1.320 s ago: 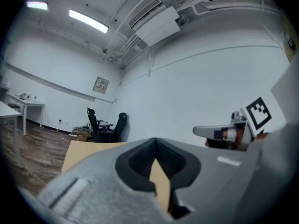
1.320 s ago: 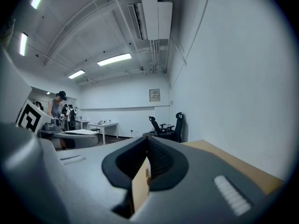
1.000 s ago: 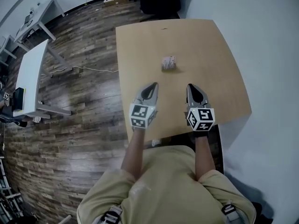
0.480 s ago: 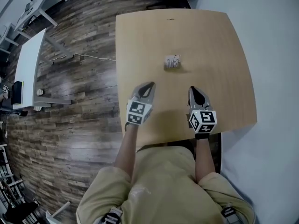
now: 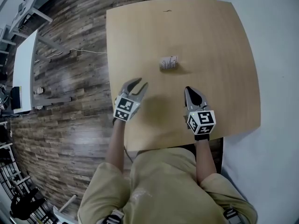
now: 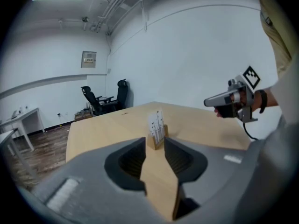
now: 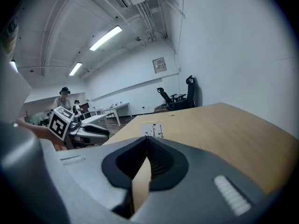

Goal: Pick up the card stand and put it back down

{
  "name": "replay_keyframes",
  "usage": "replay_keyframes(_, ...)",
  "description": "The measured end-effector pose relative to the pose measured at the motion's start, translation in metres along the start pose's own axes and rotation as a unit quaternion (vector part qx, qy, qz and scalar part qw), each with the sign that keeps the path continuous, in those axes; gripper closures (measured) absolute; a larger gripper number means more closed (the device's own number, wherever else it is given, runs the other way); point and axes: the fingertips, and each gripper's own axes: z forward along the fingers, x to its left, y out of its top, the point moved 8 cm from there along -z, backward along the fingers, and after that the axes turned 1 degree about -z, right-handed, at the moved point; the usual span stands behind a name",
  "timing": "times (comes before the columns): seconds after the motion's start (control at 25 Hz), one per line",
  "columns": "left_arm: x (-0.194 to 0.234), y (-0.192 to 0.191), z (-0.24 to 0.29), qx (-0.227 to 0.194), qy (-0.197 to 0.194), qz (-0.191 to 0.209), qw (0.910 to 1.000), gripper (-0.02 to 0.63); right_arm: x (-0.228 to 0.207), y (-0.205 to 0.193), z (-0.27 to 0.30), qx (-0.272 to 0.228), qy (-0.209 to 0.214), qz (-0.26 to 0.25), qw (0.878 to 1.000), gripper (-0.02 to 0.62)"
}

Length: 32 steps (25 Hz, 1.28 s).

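- I find the card stand (image 5: 168,63) near the middle of the surface (image 5: 224,55). White cards stand in its wooden base, and neither tool touches it.
- Left tool (image 5: 137,84): it is over the surface's left edge, with the stand at its 1 o'clock and well apart. Its jaws are narrowly apart, having just been opening, and nothing is between them. The stand shows beyond their tips.
- Right tool (image 5: 188,92): it is over the surface, with the stand at its 11 o'clock and apart from it. Its jaws meet at the tips and hold nothing.
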Motion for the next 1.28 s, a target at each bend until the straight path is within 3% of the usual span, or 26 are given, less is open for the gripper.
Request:
replay_keyframes(0.2, 0.024, -0.013, 0.029, 0.026, -0.063, 0.052, 0.9963, 0.414, -0.013, -0.013, 0.024, 0.017, 0.019, 0.010, 1.000, 0.588)
replay_keyframes(0.36, 0.044, -0.027, 0.062, 0.027, -0.105, 0.085, 0.9905, 0.416, -0.030, -0.038, 0.049, 0.027, 0.022, 0.029, 0.999, 0.588)
replay_keyframes(0.52, 0.055, -0.024, 0.093, 0.020, -0.147, 0.082, 0.9856, 0.389, -0.047, -0.047, 0.058, 0.036, 0.019, 0.042, 0.998, 0.588)
replay_keyframes(0.68, 0.058, -0.030, 0.126, 0.008, -0.197, 0.042, 0.9795, 0.293, -0.060, -0.055, 0.063, 0.036, 0.012, 0.066, 0.997, 0.588)
replay_keyframes(0.84, 0.057, -0.026, 0.155, -0.016, -0.226, 0.005, 0.9740, 0.262, -0.069, -0.055, 0.070, 0.035, 0.011, 0.073, 0.997, 0.588)
replay_keyframes(1.12, 0.044, -0.015, 0.199, -0.012, -0.259, 0.028, 0.9655, 0.271, -0.078, -0.060, 0.075, 0.039, 0.006, 0.081, 0.996, 0.588)
replay_keyframes(1.28, 0.032, -0.014, 0.220, 0.014, -0.283, 0.064, 0.9571, 0.295, -0.079, -0.066, 0.071, 0.046, 0.001, 0.083, 0.996, 0.588)
